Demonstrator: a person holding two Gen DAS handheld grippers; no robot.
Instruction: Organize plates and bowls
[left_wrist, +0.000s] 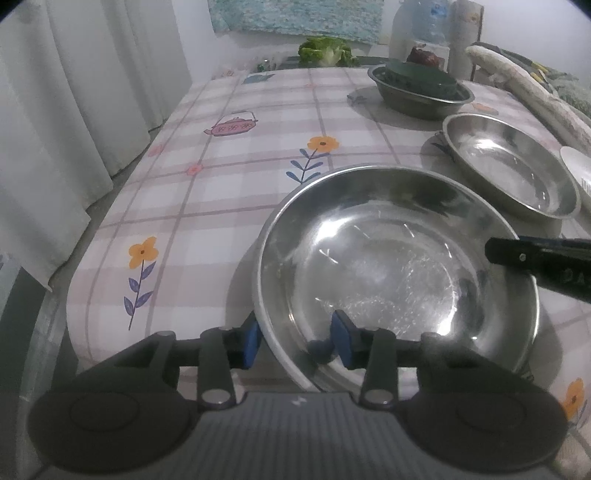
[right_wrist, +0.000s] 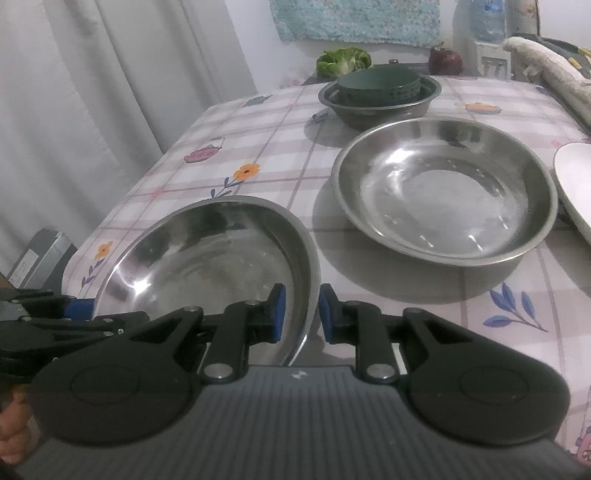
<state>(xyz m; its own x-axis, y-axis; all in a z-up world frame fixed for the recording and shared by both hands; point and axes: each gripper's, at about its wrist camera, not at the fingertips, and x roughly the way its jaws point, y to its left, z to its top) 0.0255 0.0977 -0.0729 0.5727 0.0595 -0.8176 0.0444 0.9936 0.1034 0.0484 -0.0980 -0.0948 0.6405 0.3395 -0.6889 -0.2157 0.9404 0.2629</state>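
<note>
Both grippers on the near steel bowl (left_wrist: 397, 273), on the table (left_wrist: 207, 192): left (left_wrist: 297, 341) straddling its rim, pads (left_wrist: 251, 341) apart; right (right_wrist: 299, 314) likewise, barely apart. Second bowl (right_wrist: 443, 188) just beyond.

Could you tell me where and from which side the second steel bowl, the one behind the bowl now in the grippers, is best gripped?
Probably at its thin flared rim: the second steel bowl sits upright and open, so one finger could go inside and one outside. Its near edge faces the right gripper; the white dish crowds its right side.
</note>
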